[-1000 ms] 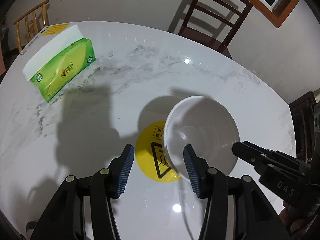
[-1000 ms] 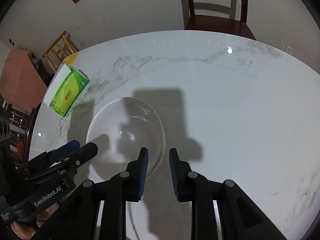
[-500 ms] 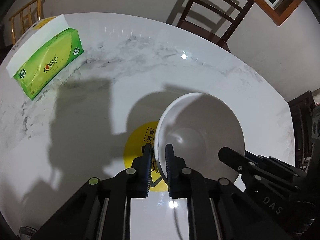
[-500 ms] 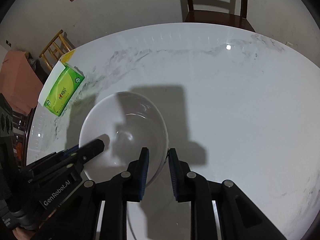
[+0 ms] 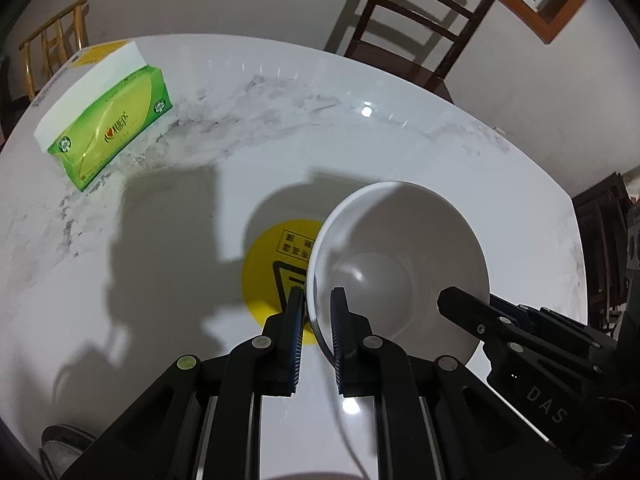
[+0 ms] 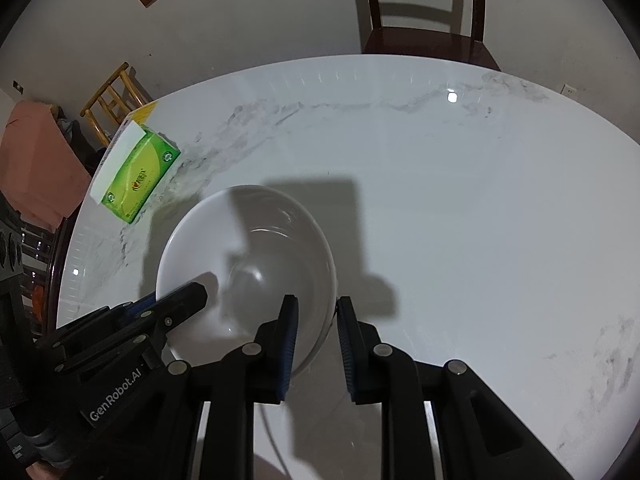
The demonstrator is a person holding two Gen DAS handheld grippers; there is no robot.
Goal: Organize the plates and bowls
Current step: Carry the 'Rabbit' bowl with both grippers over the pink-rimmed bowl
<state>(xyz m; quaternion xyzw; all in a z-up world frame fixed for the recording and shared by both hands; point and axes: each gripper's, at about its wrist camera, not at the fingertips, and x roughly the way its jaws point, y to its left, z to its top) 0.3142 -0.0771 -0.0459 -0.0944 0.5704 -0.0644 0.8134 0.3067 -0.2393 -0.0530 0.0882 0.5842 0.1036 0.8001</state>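
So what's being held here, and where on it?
The white bowl, by its rim: the left gripper pinches one side, the right gripper the opposite side.

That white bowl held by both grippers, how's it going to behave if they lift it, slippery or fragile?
The glossy white ceramic-looking bowl shows sharp highlights, so its glaze is probably slick; each pair of jaws pinches only a thin bit of rim. It looks rigid and likely breakable if dropped on the hard marble table. The left gripper and right gripper hold opposite sides, which should limit tipping.

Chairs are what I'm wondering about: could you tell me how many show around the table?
3: a dark chair beyond the table's far edge, a light wooden chair at far left, another dark chair at right. Others may be hidden.
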